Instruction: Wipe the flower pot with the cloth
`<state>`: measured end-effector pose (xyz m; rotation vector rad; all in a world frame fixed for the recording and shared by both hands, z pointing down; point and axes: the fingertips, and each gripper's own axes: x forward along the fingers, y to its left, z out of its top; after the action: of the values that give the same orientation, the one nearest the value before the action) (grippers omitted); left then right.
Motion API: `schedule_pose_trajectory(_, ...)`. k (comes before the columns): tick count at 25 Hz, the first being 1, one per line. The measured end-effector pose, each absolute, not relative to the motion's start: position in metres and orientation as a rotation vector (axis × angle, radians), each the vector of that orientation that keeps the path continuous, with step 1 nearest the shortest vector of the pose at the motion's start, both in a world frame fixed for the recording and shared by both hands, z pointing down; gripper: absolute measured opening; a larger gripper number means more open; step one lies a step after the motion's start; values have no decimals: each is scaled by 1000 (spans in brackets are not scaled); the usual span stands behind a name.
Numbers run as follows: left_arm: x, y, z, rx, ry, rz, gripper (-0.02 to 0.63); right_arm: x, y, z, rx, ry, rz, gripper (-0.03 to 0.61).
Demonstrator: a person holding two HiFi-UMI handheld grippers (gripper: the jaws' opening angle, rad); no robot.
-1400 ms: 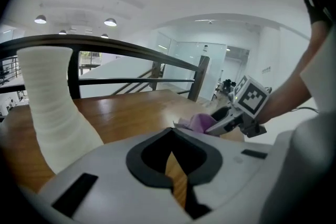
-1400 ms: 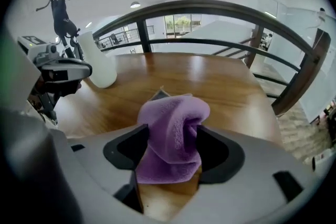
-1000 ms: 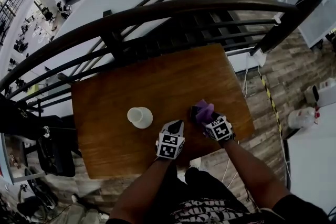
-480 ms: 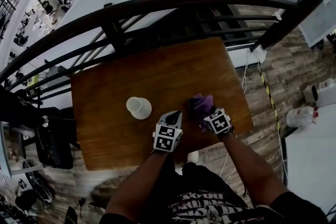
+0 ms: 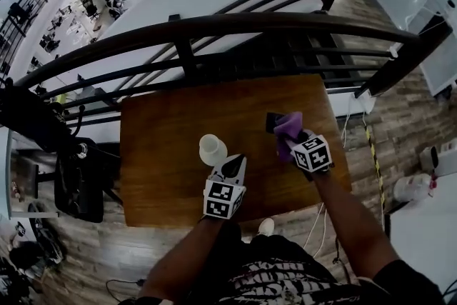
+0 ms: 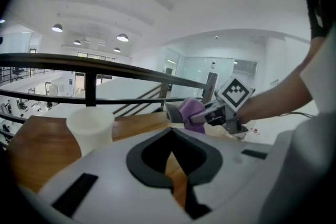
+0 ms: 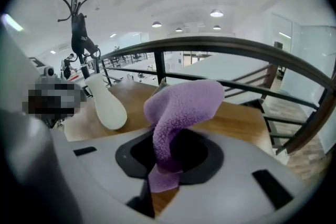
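Cloth hangs clamped in right tool.

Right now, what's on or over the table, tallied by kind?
Pot: 1
Cloth: 1
Grippers: 2, the left gripper and the right gripper
Total: 4

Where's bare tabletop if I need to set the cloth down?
Free: the left of the table, between the flower pot and its left edge, and the back strip along the railing. Crowded: the front middle, with the left hand-held gripper by the pot and the cloth just right.
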<state>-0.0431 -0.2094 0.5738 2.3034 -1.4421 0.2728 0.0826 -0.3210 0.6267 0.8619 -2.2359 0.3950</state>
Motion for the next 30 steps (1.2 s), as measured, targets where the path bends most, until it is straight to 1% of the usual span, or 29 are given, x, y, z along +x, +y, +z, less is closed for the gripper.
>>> schedule_pose_trajectory(7,-83,-198,544,2314,-1562,241,-2,11,-364,550,736,-2420,239,69)
schedule_pose_trajectory(11,-109,-190,523,2299,-1630,195,-2,-37,-365,516,613,-2481,145,69)
schedule_pose_trajectory(14,-130,-188,514,2277,-1681,173,-2,-67,-353,508,525,-2496,102,69)
schedule_pose_trajectory(19,-162,-200,510,2245,-1747,190,-2,-95,-318,542,408,-2442,89,70)
schedule_pose_trajectory(23,-175,-225,499,2286,-1787,225,-2,-99,-298,581,382,-2358,114,71)
schedule_pose_trajectory(26,-176,-246,498,2315,-1765,266,-2,-94,-291,606,396,-2304,147,71)
schedule_pose_trajectory(30,-156,-262,521,2329,-1597,397,-2,-85,-286,631,419,-2237,176,71)
